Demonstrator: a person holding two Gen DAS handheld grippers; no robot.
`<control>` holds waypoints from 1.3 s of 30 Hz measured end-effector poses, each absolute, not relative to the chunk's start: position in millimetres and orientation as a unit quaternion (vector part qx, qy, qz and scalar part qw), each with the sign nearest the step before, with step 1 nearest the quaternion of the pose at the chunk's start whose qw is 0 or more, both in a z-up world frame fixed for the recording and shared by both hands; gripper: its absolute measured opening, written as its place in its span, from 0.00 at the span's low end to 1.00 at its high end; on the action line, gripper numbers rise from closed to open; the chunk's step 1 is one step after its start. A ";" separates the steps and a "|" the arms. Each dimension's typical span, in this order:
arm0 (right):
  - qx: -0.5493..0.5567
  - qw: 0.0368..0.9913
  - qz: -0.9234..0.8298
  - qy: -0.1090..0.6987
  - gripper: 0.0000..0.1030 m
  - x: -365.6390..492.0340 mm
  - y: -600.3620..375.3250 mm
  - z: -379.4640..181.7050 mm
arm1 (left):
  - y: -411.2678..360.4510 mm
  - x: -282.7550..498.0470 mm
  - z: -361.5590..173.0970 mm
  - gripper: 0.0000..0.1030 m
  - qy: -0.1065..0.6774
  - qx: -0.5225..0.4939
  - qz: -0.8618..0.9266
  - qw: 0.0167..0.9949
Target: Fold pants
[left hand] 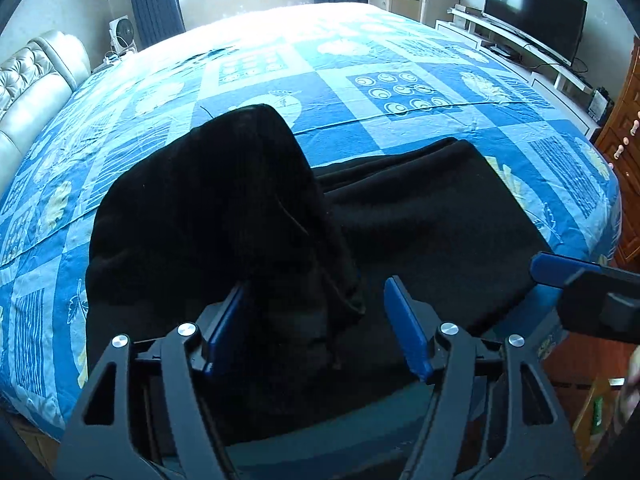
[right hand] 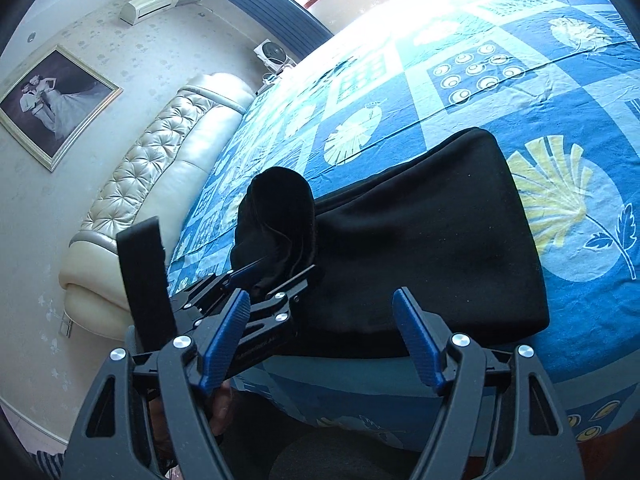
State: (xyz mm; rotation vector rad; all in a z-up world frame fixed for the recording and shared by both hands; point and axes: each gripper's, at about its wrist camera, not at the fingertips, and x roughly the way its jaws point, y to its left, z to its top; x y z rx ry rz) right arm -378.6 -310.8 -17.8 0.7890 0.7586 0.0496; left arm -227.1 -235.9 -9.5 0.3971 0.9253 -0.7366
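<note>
1. Left wrist view: the black pants [left hand: 400, 232] lie on the bed [left hand: 360, 92], near its front edge, already doubled into a broad dark slab. One end of the pants stands up in a rounded hump on the headboard [left hand: 36, 80] side of the slab, away from the television [left hand: 536, 20]. The left claw [left hand: 316, 324] sits wide apart over the pants; its left finger [left hand: 224, 324] is buried against the base of the hump, but the jaws close on nothing. The tip of the right claw [left hand: 560, 268] enters on the television side, just past the slab's near corner.

2. Right wrist view: the same pants [right hand: 432, 240] run from the bed's front edge toward the middle of the bed [right hand: 520, 92], with the raised hump on the headboard [right hand: 168, 176] side. The right claw [right hand: 324, 332] hangs wide open above the near edge of the pants and holds nothing. The left claw [right hand: 276, 272] is seen at the foot of the hump, fingers spread around the cloth, not pinching it.

3. Handling, as a judgement: the cloth looks soft, thick and limp, probably light enough to lift but prone to sag and to slip free of a shallow pinch. The raised end seems the sensible hold, taken deep through all layers near its two corners, then carried across the flat slab toward the television side.
</note>
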 end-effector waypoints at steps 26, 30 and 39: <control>0.365 0.797 0.106 0.470 0.17 -255.0 -245.8 -71.1 | -37.3 -169.0 -7.1 0.91 0.469 0.006 -0.272 0.840; 0.356 0.820 0.123 0.431 0.13 -264.1 -244.8 -31.7 | -33.8 -167.5 -7.1 0.91 0.469 0.000 -0.274 0.840; 0.300 0.862 0.146 0.382 0.12 -288.1 -247.5 56.6 | -32.9 -169.4 -2.1 0.91 0.465 -0.002 -0.279 0.840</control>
